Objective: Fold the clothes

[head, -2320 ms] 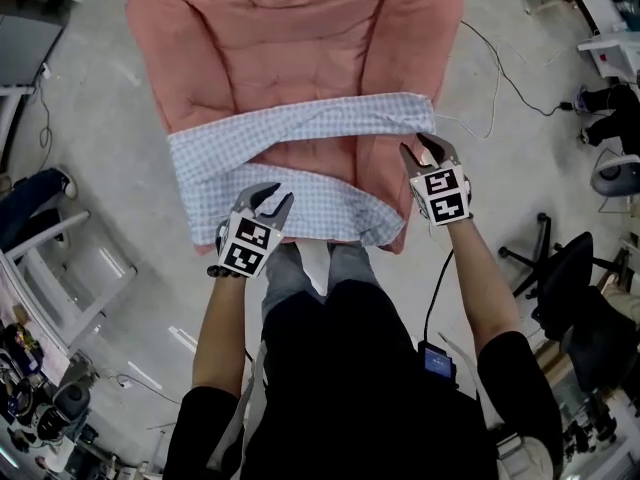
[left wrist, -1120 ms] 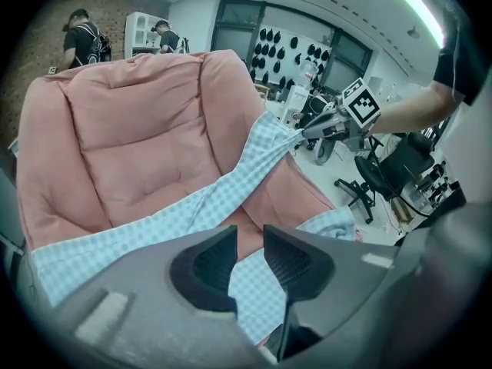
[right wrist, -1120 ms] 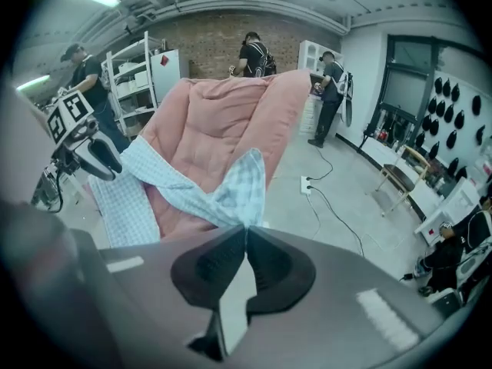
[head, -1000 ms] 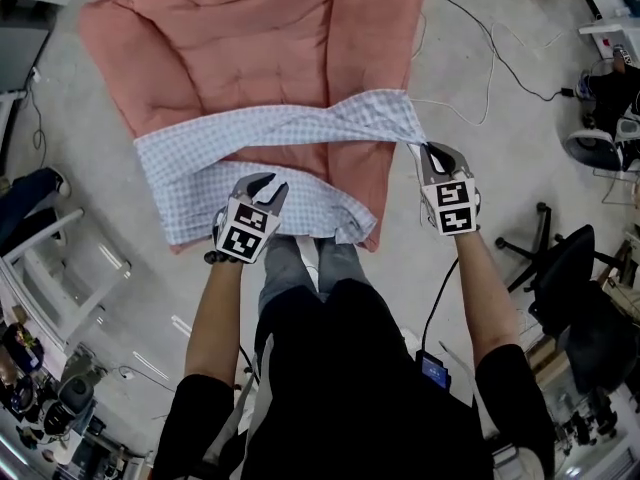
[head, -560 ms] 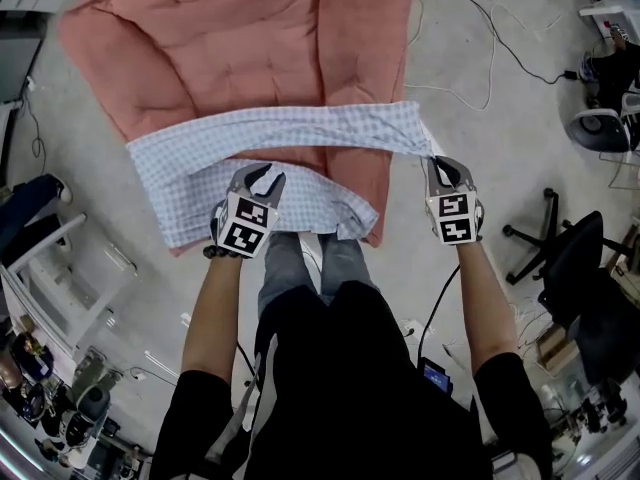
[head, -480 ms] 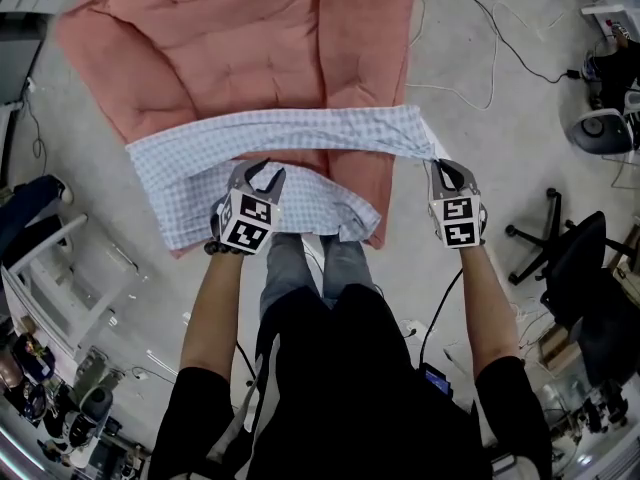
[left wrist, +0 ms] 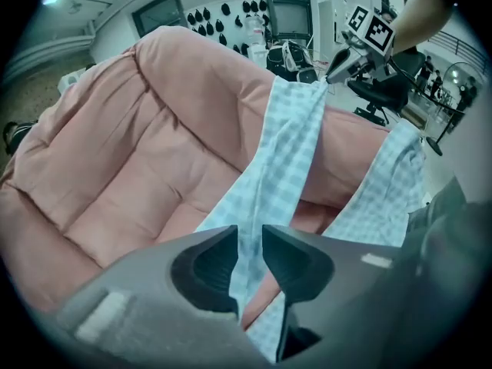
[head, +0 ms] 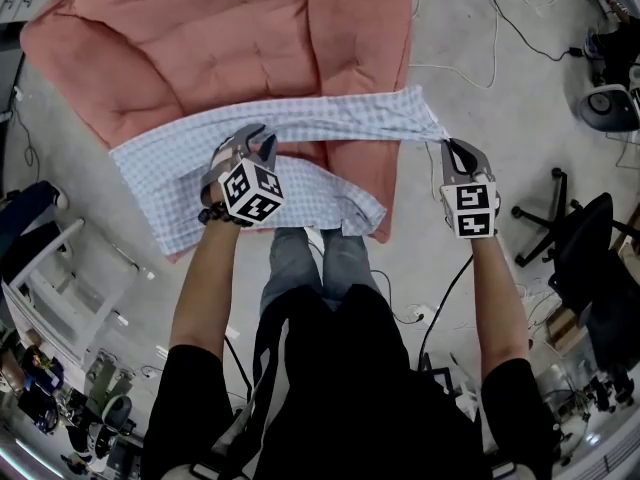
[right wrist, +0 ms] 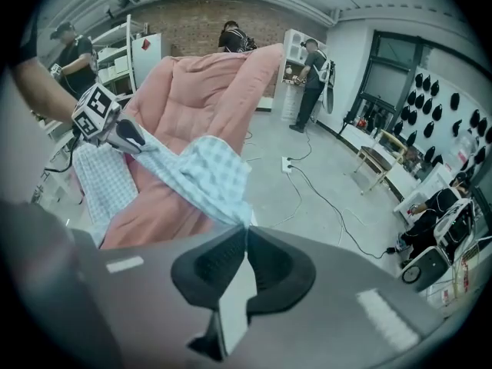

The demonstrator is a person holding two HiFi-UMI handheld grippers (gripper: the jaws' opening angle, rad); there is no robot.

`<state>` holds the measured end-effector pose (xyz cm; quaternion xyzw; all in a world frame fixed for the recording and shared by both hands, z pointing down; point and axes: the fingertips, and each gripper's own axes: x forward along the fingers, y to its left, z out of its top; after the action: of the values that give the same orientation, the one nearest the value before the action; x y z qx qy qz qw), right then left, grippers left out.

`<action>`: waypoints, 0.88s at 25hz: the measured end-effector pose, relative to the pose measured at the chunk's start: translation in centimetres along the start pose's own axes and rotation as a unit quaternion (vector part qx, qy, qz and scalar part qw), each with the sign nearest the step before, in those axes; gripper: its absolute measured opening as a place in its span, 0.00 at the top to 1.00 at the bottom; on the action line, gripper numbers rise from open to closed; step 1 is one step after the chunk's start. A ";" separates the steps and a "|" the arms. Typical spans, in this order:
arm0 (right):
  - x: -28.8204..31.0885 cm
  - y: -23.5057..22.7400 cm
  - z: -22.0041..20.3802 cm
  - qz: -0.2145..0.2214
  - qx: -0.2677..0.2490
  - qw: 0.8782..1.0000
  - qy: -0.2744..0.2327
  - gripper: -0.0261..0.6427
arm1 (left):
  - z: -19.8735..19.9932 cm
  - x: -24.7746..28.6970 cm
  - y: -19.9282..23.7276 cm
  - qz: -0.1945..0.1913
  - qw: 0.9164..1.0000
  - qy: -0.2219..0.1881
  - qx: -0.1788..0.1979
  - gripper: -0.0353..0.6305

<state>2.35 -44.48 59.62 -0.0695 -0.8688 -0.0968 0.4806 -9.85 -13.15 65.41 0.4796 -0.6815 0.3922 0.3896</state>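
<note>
Light blue checked shirt, banded across the near part of a salmon-pink quilted comforter on grey concrete floor; right gripper clamped on its right end, left gripper narrowly parted over the band, unpinched; right gripper view alone shows a far brick wall, head view a black office chair.

Lt-blue checked shirt, crumpled, spread across pink quilt; one end pulled taut twd right.

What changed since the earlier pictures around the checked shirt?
The left tongs moved from the near hem of the light blue checked shirt to its stretched strip, slightly open. The right tongs pulled the shirt's corner rightwards past the pink quilted blanket, staying shut on it.
</note>
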 end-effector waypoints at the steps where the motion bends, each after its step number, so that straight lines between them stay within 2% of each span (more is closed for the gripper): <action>1: -0.1 -0.1 0.1 -0.001 -0.001 1.000 0.000 0.94 | 0.1 0.3 0.2 0.000 1.000 0.003 0.006 0.80; 5: -0.7 0.0 0.2 -0.005 -0.001 1.000 0.001 0.94 | -0.4 0.9 0.9 0.004 0.999 0.024 0.024 0.92; 11: -1.6 -0.8 2.3 -0.016 0.000 1.000 -0.011 0.94 | 0.7 -1.6 2.5 -0.003 1.000 0.002 -0.013 0.93; 16: -3.5 -2.5 7.2 -0.029 -0.007 0.999 -0.041 0.94 | 2.0 -4.8 4.4 -0.007 0.999 -0.014 -0.038 0.93; 22: -6.4 -5.4 14.9 -0.044 -0.030 0.993 -0.101 0.94 | 4.0 -9.4 7.8 0.028 0.998 -0.033 -0.048 0.93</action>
<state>-7.67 -46.37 45.92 -0.0556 -0.9119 -0.1365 0.3831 -15.74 -11.72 54.04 0.4535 -0.7252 0.3536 0.3787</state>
